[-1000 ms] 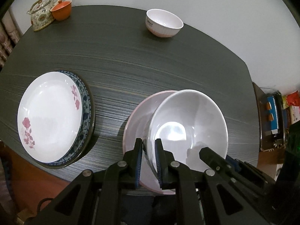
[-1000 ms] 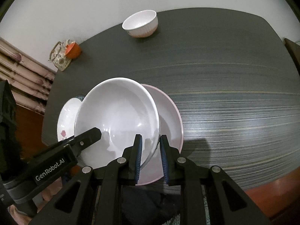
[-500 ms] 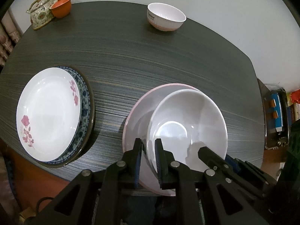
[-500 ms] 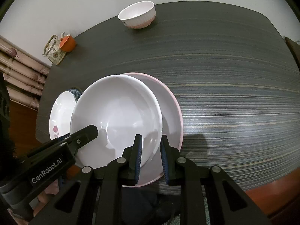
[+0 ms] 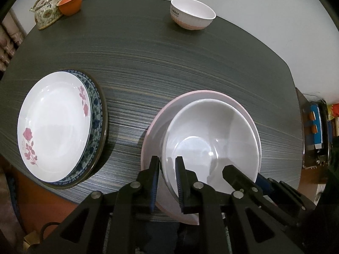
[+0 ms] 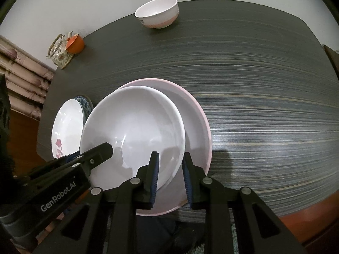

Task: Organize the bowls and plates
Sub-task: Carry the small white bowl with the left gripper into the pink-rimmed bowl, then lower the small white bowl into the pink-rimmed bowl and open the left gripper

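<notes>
White bowl [image 5: 211,144] sits inside pink plate [image 5: 161,122] at near table [image 5: 159,63] edge. Left gripper [image 5: 167,182] pinches bowl's near-left rim, fingers narrow. Right gripper [image 6: 169,177] fingers straddle bowl's right rim with small gap, contact unclear. Flowered plate [image 5: 53,124] stacked on blue-patterned plate [image 5: 97,114] to left. Small bowl [image 5: 191,13], teapot [image 5: 46,10], orange cup [image 5: 71,0] at far edge.
</notes>
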The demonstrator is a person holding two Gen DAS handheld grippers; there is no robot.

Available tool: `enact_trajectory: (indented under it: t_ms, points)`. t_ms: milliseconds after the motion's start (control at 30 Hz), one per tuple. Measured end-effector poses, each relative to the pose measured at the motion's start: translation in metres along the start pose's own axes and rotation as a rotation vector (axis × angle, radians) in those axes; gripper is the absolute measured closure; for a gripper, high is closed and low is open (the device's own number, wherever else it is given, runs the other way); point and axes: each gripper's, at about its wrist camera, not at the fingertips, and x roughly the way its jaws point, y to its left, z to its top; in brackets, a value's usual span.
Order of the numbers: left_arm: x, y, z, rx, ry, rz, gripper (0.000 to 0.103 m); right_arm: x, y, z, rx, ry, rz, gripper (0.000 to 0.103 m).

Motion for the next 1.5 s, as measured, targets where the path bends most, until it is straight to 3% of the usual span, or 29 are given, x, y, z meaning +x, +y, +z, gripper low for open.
enact_trajectory:
  t_ms: [400, 700, 1067, 1500]
  points:
    - [0.0, 0.003, 0.008, -0.005, -0.003, -0.011, 0.079, 0.007, 0.004, 0.0, -0.012, 0.011, -0.009, 0.073]
    - [-0.001, 0.007, 0.008, -0.014, -0.01, -0.02, 0.079, 0.01, 0.004, 0.002, -0.012, 0.014, -0.012, 0.073]
    - [-0.004, 0.009, 0.01, -0.02, -0.009, -0.055, 0.074, 0.004, 0.008, -0.001, -0.028, 0.005, -0.007, 0.059]
    - [-0.016, 0.006, 0.014, -0.006, -0.055, -0.089, 0.071, -0.013, 0.007, -0.002, -0.043, -0.055, -0.02, 0.05]
